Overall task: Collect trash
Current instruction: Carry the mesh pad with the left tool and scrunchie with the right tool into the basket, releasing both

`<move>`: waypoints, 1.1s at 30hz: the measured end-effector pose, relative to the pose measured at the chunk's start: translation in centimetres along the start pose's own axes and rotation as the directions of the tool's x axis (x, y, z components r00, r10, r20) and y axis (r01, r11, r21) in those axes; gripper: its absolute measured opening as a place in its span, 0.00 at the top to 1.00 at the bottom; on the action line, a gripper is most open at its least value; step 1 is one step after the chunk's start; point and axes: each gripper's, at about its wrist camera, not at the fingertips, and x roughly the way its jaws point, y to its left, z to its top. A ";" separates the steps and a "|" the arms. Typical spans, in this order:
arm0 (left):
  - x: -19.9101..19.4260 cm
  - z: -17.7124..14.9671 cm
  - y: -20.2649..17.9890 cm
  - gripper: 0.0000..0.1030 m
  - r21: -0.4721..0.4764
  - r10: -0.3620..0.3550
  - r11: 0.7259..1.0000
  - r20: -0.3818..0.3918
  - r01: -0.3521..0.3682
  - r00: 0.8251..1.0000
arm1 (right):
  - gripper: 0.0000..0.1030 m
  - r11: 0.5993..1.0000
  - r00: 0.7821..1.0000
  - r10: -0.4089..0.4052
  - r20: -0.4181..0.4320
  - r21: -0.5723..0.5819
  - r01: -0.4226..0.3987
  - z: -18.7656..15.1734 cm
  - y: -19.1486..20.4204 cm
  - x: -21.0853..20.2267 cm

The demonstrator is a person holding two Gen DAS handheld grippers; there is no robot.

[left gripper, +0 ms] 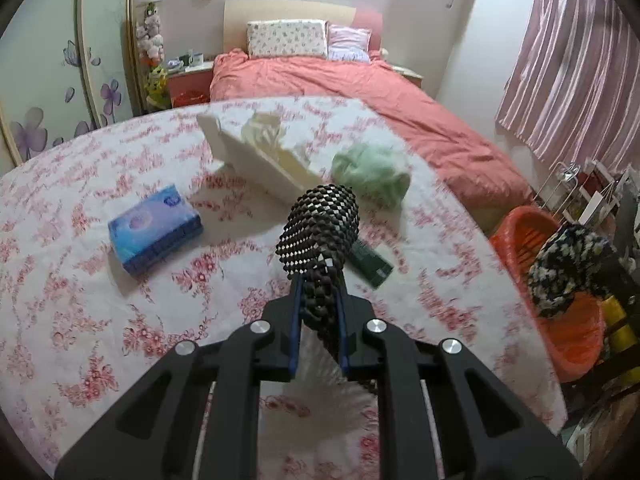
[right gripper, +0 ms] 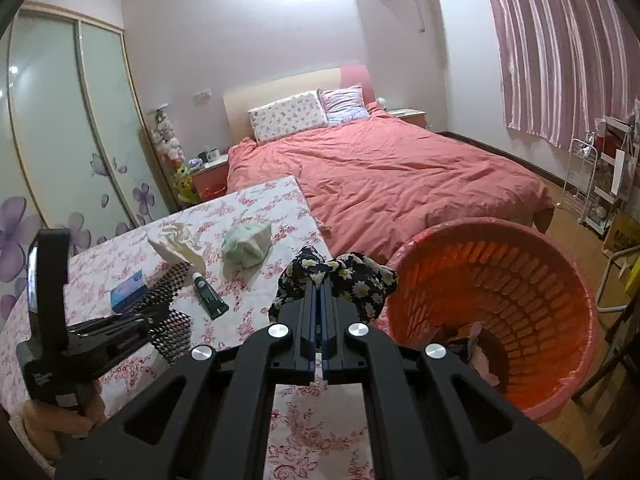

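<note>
1. The right tool (right gripper: 320, 284) is clamped shut on a black floral cloth (right gripper: 340, 276), held at the bench (right gripper: 260, 200) edge.
2. The orange basket (right gripper: 560, 280) lies just right of and below the cloth; the right tool is nearer.
3. The left tool (left gripper: 318, 280) is closed on a black mesh sleeve (left gripper: 320, 224), its long axis pointing forward over the bench.
4. A green tube (left gripper: 370, 262), a tissue pack (left gripper: 154, 228) and crumpled wads remain on the bench.

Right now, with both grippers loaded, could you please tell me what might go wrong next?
1. The right gripper pinches only a fold of the floral cloth, which hangs at the table edge short of the orange basket; released here, it could miss.
2. The left gripper holds the long black mesh piece above the green tube; swinging could knock the tube.
</note>
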 end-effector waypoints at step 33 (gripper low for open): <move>-6.7 0.5 -16.3 0.85 0.213 -0.335 0.926 0.078 0.313 0.939 | 0.99 0.961 0.950 -0.269 0.161 0.117 0.252 -0.3 -9.3 -3.9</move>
